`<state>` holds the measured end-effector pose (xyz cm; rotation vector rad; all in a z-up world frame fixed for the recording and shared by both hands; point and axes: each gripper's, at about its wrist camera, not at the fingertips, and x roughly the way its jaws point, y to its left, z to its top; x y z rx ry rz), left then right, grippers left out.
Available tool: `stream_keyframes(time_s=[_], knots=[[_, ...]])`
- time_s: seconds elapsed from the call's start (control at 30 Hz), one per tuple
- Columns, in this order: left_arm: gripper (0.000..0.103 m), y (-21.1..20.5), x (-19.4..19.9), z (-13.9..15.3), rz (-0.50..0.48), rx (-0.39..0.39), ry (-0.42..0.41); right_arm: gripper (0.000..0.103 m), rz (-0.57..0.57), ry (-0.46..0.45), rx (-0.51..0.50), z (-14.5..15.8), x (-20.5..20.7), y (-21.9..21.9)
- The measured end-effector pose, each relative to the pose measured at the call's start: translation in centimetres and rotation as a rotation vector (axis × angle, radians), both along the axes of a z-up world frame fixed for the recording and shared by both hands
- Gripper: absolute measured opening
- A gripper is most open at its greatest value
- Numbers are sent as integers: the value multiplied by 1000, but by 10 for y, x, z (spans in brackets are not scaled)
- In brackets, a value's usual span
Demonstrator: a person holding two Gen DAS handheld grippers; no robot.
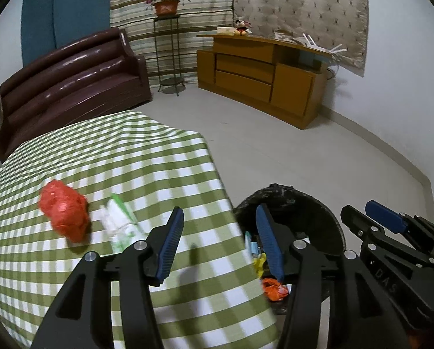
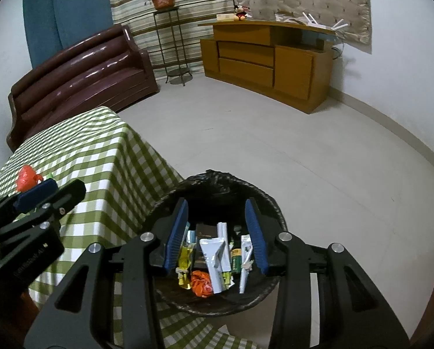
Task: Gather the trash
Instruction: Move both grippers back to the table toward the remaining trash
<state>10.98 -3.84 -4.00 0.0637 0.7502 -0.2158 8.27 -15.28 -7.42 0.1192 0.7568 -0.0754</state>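
I take the trash bin (image 2: pixel 217 250) as my landmark: it stands on the floor just beside the corner of the table (image 1: pixel 147 157), lined with a black crinkled plastic bag. My right hand-held gripper (image 2: pixel 217 232) hangs directly above the bin's mouth with its two blue ribbed pads spread apart and nothing between them, so I judge this one has no load and the drop part of the cycle is finished for it. Inside the bin I see flat silver foil wrappers (image 2: pixel 215 258), a yellow sachet and a small orange crumpled piece (image 2: pixel 201 286). My left hand-held gripper (image 1: pixel 219 241) is also spread and empty, sitting over the table edge next to the bin. Further onto the table from the bin, two pieces of trash remain: a red crumpled plastic bag (image 1: pixel 64 212), soft and lumpy, and just beside it, on the side nearer the bin, a white and green wrapper (image 1: pixel 121 224), thin and wrinkled. The table wears a green and white checked cloth with loose folds. I think the next move is to reach the left one toward the white and green wrapper, lowering the pads on both sides of it without pinching the cloth, because such thin material will slip or flatten easily.
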Motion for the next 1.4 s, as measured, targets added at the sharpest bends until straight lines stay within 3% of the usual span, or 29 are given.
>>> stream_keyframes(time_s=[0.33,0.43,0.97,1.4], knots=[[55,55,-10,5,91,2,1,42,77,2,-1,4,2,38],[56,70,-12,4,120,5,8,47,106,1,-1,5,2,51],[59,158,-22,-1,285,11,25,48,259,20,0,10,15,127],[60,206,-28,-7,369,6,51,53,370,41,-29,10,26,186]])
